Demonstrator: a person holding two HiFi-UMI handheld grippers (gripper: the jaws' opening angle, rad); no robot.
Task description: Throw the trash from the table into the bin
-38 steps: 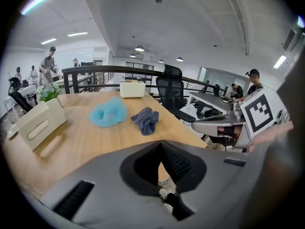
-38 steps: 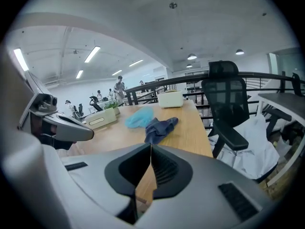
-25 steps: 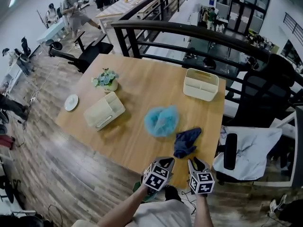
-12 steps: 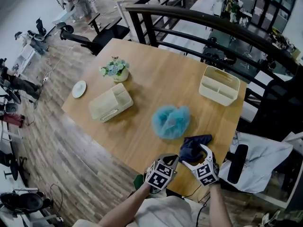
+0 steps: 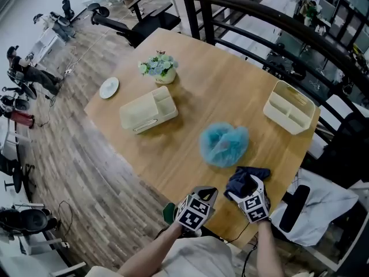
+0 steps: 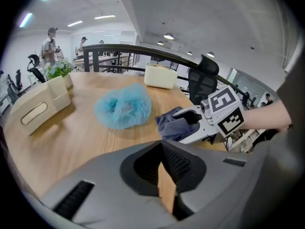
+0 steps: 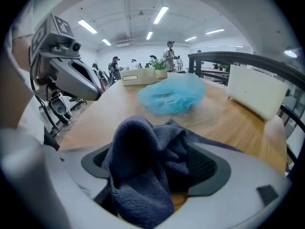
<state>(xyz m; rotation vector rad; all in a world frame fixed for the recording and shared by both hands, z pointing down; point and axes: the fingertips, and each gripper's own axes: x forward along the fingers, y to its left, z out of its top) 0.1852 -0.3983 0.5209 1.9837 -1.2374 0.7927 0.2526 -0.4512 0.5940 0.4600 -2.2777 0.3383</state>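
Note:
A crumpled dark blue cloth (image 5: pixel 253 172) lies near the table's front edge, just in front of a light blue hair net (image 5: pixel 223 144). My right gripper (image 5: pixel 245 187) has reached the cloth (image 7: pixel 143 166), which bunches up between its jaws. Those jaws have just swung wide and have begun closing; the pads stand apart from the cloth. My left gripper (image 5: pixel 204 191) hovers at the table edge to the left of the cloth, shut and empty. From the left gripper view I see the right gripper (image 6: pixel 190 123) on the cloth (image 6: pixel 169 124), with the hair net (image 6: pixel 123 106) behind.
A cream lidded box (image 5: pixel 149 111) lies left of the middle of the wooden table (image 5: pixel 230 91), a cream organiser (image 5: pixel 290 109) at the far right, a small flower pot (image 5: pixel 158 68) and a white disc (image 5: pixel 108 88) at the far left. A black railing (image 5: pixel 271 16) runs behind; a chair (image 5: pixel 300 206) stands right.
My right gripper has moved forward and down onto the dark blue cloth, and its jaws have opened around it. The left gripper has shifted only a little at the table edge.

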